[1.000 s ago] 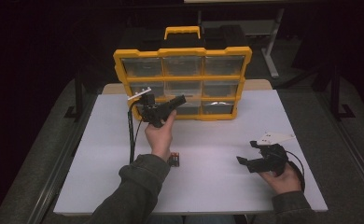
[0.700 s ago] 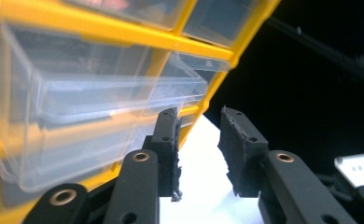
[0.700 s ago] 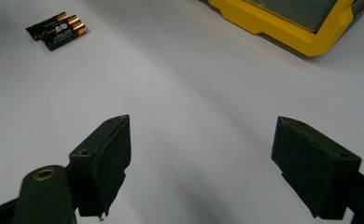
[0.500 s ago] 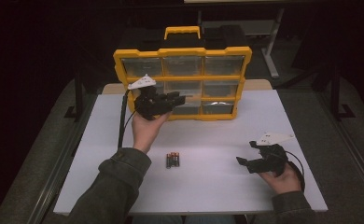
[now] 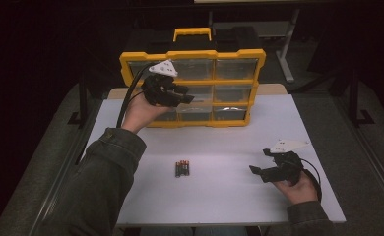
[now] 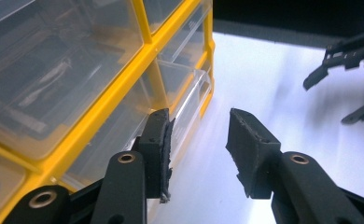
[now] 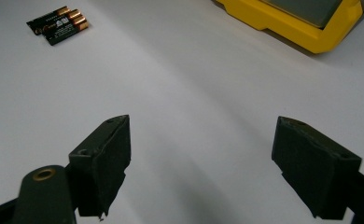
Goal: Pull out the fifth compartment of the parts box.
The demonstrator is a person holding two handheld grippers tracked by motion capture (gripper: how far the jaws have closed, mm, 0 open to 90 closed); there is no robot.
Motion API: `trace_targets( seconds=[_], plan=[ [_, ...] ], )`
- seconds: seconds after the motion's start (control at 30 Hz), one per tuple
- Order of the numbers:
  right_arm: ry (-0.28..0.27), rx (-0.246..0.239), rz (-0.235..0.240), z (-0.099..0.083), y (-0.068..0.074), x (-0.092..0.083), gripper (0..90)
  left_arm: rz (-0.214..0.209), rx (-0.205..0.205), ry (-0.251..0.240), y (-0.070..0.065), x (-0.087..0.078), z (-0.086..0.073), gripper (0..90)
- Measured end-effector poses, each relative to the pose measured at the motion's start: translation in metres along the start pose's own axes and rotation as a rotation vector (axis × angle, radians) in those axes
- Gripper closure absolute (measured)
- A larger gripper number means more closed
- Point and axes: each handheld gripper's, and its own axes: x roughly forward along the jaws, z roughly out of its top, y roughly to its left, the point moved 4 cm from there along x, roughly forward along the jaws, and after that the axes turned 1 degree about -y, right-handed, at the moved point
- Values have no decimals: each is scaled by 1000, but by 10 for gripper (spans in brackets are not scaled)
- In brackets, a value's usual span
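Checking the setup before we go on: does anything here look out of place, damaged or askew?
One thing: a bottom drawer of the yellow organizer sticks out past the frame, beside the left gripper. The batteries lie loose on the table. Nothing looks spilled or broken.

The high view is dim and slightly soft, its surroundings falling to near black around the lit flat white tabletop. In the left gripper view, overhead light glares off the table and streaks the clear plastic drawers of the yellow-framed organiser box, whose nearest parts blur. The right gripper view is evenly lit, with soft shadows and blurred black jaws.
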Motion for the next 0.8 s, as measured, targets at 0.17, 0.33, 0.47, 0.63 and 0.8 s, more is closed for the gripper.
trace_targets(
  seconds=[0.17, 0.33, 0.47, 0.63, 0.8],
  plan=[
    [-3, 0, 5, 0, 0, 0, 189, 0, 75, 82, 6, 9, 4, 583],
    [-11, -9, 7, 0, -1, 0, 191, 4, 86, 139, 8, 17, 2, 583],
    [-5, -15, 9, 0, 1, 0, 191, 3, 90, 168, 10, 22, -2, 581],
    [-4, -16, 13, 1, 1, 1, 192, 9, 98, 191, 11, 28, -4, 587],
    [-3, -18, 15, 1, 1, 1, 192, -1, 94, 217, 13, 35, -8, 603]
  ],
)
